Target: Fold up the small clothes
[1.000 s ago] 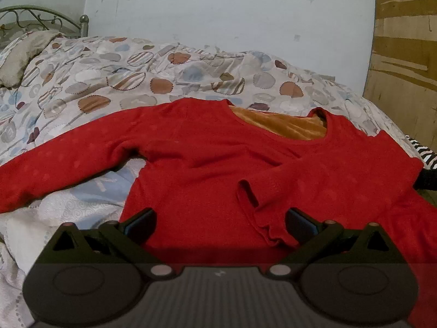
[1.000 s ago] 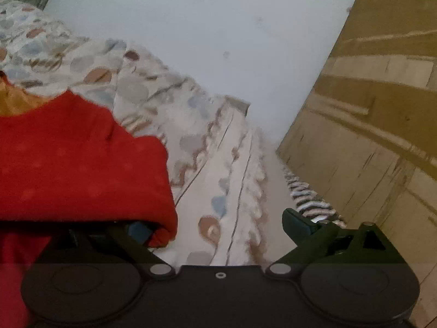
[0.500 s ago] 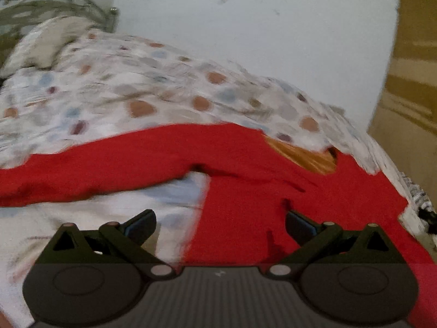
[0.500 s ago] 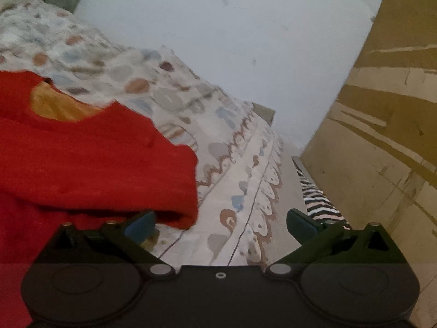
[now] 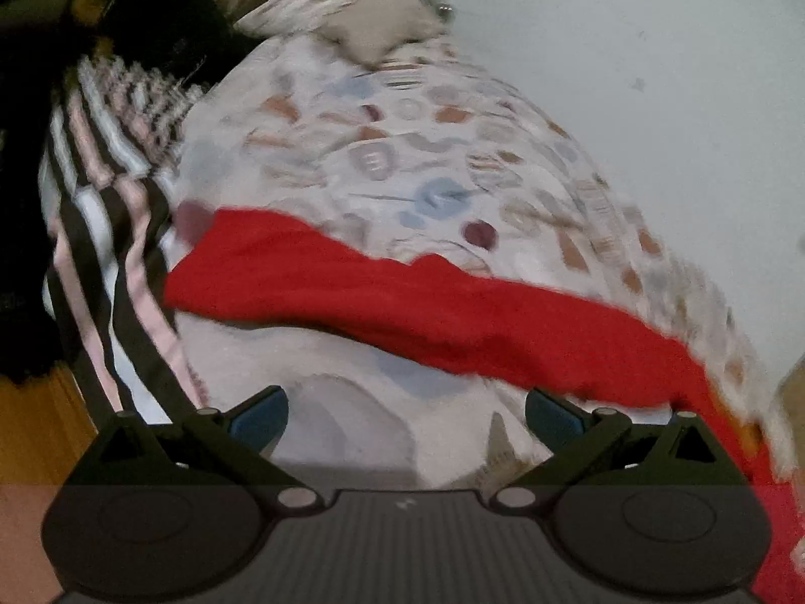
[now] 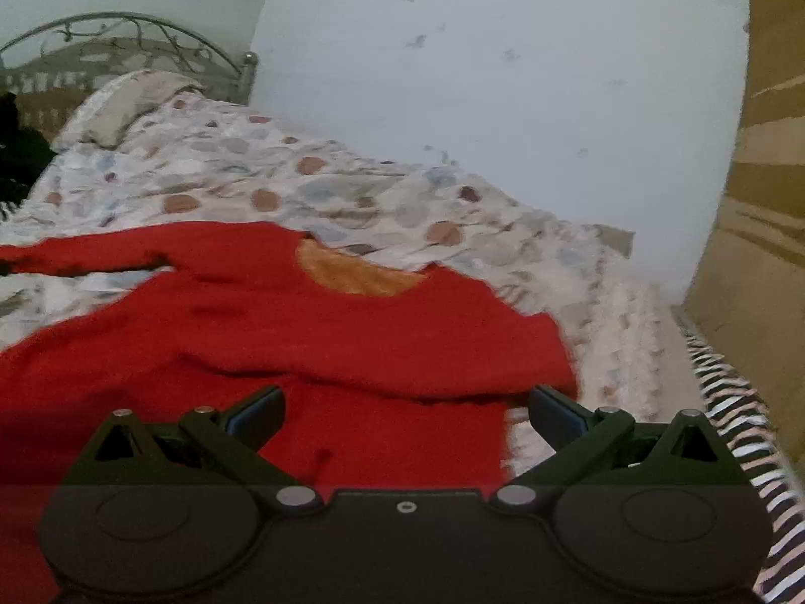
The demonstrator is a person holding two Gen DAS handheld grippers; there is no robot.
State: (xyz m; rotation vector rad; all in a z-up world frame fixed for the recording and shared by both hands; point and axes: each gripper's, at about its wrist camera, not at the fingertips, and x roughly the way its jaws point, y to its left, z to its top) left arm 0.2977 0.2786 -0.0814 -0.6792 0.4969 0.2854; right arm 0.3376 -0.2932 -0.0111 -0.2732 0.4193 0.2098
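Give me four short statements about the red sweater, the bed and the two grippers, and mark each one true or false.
1. The red sweater lies on a patterned quilt. True.
2. The right gripper is clamped on the sweater. False: its jaws stand wide open, pinching nothing.
3. The sweater's lining at the neck is orange. True.
4. The left gripper holds the sleeve. False: it is open, and the sleeve lies beyond its fingertips.
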